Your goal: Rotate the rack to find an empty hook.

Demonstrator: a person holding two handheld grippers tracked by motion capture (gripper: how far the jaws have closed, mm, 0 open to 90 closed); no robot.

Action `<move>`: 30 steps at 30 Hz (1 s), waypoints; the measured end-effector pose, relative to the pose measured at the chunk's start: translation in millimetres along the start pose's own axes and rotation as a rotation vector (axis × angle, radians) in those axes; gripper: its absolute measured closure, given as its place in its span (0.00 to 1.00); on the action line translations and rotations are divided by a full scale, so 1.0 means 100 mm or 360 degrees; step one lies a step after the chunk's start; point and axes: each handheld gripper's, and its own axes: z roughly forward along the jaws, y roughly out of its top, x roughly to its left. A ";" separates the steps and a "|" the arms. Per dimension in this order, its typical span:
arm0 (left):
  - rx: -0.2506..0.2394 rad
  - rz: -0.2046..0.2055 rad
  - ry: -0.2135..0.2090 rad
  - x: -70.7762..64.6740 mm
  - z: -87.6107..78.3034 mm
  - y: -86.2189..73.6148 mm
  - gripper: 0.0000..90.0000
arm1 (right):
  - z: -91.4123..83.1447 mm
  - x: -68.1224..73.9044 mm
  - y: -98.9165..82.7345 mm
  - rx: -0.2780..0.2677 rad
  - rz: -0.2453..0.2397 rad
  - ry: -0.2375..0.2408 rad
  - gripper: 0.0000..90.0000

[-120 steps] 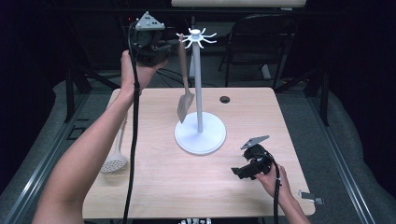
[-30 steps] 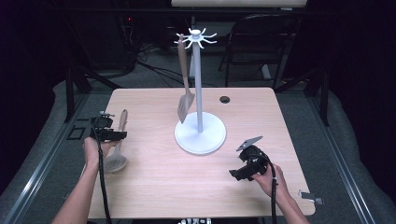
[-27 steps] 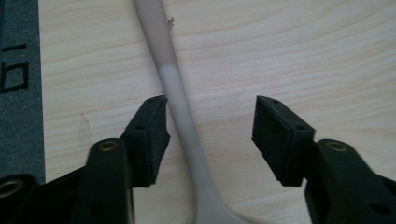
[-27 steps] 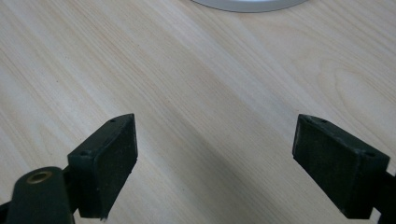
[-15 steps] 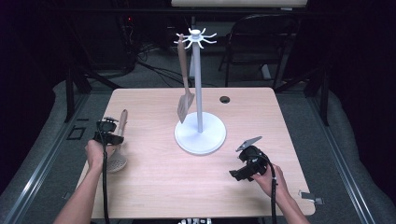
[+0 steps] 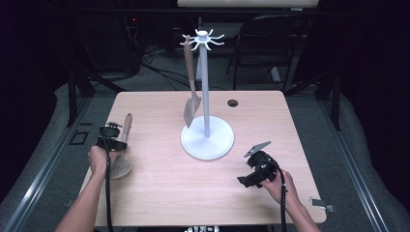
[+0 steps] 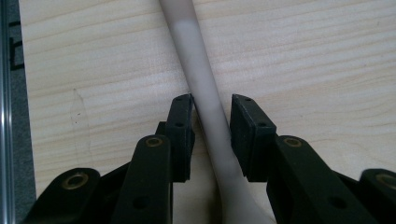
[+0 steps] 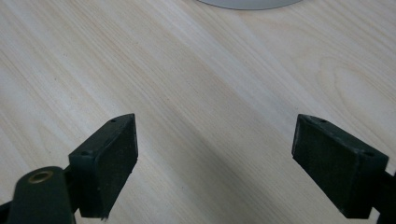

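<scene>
A slotted spoon with a pale stem and wooden handle end lies on the table's left side. My left gripper is down over its stem. The jaws have just been closing, and the pads now press the stem from both sides. A white hook stand rises mid-table with a spatula hanging from a top hook. My right gripper rests low at the table's right, jaws wide apart over bare wood, and the stand's base edge lies ahead of it.
A small black round fitting sits in the table behind the stand. A dark chair and cables lie beyond the far edge. The table's left edge runs close beside my left hand.
Four seconds ago my left hand was up at the stand's hooks; it has come down to the spoon. Over the last second its jaws closed onto the stem. The right gripper has stayed put.
</scene>
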 end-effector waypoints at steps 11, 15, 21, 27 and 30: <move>0.0027 0.0101 -0.0101 -0.12 -0.03 -0.01 0.84 | 0.00 0.00 0.00 0.0003 -0.0010 0.0005 0.15; 0.0050 0.0186 -0.0107 -0.21 -0.05 -0.01 0.86 | 0.00 0.00 0.00 0.0002 -0.0008 0.0000 0.15; 0.0101 0.0268 -0.0155 -0.28 -0.11 -0.08 0.86 | -0.01 0.00 0.00 0.0009 -0.0004 -0.0007 0.15; 0.0131 0.0267 -0.0240 -0.35 -0.18 -0.19 0.86 | -0.01 0.00 0.00 0.0011 -0.0001 -0.0001 0.15; 0.0153 0.0291 -0.0254 -0.41 -0.21 -0.23 0.86 | -0.01 -0.01 -0.01 0.0009 0.0001 -0.0004 0.15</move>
